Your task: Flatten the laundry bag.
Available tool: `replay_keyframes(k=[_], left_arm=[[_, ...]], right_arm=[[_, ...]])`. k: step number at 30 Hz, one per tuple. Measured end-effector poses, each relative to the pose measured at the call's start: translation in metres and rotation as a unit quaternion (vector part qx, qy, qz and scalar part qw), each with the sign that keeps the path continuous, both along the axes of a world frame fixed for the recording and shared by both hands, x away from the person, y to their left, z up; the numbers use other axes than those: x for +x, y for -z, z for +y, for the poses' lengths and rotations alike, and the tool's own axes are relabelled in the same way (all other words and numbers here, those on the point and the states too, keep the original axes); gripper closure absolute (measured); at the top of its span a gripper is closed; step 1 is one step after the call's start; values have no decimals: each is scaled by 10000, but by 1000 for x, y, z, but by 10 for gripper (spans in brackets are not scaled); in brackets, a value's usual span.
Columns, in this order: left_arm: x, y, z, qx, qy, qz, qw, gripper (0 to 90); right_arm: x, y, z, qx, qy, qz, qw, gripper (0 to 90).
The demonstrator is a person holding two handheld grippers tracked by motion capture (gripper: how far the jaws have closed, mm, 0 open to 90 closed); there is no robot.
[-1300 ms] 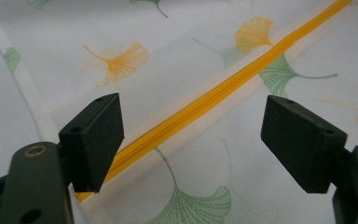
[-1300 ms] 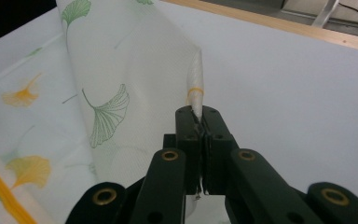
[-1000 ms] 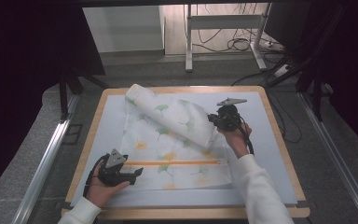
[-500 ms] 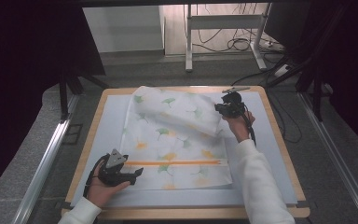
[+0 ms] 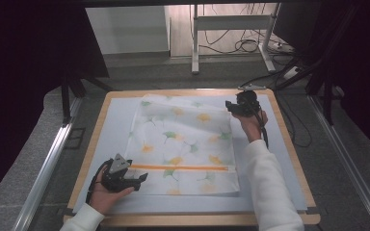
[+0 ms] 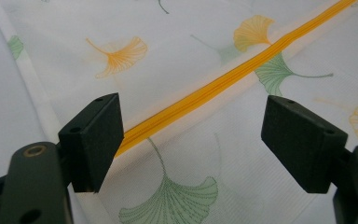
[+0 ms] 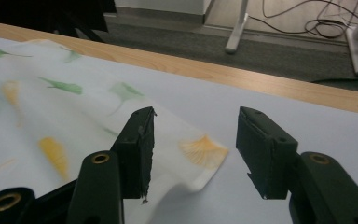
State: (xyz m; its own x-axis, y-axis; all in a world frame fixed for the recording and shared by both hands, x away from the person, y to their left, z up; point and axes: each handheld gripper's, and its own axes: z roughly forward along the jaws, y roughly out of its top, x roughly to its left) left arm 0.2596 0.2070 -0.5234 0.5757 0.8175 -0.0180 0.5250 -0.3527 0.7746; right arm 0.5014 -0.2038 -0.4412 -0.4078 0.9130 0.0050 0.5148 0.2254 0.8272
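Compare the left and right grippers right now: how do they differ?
The left gripper sits at the cloth's near left edge, beside the orange zipper; the right gripper is at the far right corner. The left carries a grey plate on top. Both are open, holding nothing.

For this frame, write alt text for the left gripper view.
The open left gripper hovers over a white mesh bag printed with orange and green ginkgo leaves, its black jaws on either side of the bag's orange zipper.

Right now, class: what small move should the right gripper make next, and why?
Probably lift the right gripper clear. Its jaws stand open over the far corner of the leaf-print cloth, which lies spread flat on the table, while that corner looks slightly raised.
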Motion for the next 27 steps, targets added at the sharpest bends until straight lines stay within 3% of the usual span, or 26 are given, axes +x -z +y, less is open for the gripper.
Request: replay_keyframes(k=[4,8,12,15,17,19,23,27], left_arm=[[-1,0,-1,16,-5,-12,10000,209],[0,0,-1,31,-7,-13,10000,208],[0,-1,-1,30,0,-17,10000,207],[0,-1,-1,27,5,-21,10000,208],[0,-1,-1,22,6,-26,10000,207],[0,-1,-1,21,0,-22,10000,207],[0,0,-1,46,9,-9,10000,207],[0,-1,-2,44,6,-14,10000,207]], right_arm=[[-20,-10,1,120,-311,0,9994,443],[-47,-15,8,40,-722,116,9973,448],[-80,-17,13,46,-1218,191,9924,596],[-104,-14,14,104,-1568,305,9871,740],[-118,-10,15,104,-1816,397,9825,769],[-133,-5,16,104,-2013,489,9783,744],[-158,7,16,-54,-2174,651,9739,611],[-179,20,17,-269,-2375,925,9666,470]])
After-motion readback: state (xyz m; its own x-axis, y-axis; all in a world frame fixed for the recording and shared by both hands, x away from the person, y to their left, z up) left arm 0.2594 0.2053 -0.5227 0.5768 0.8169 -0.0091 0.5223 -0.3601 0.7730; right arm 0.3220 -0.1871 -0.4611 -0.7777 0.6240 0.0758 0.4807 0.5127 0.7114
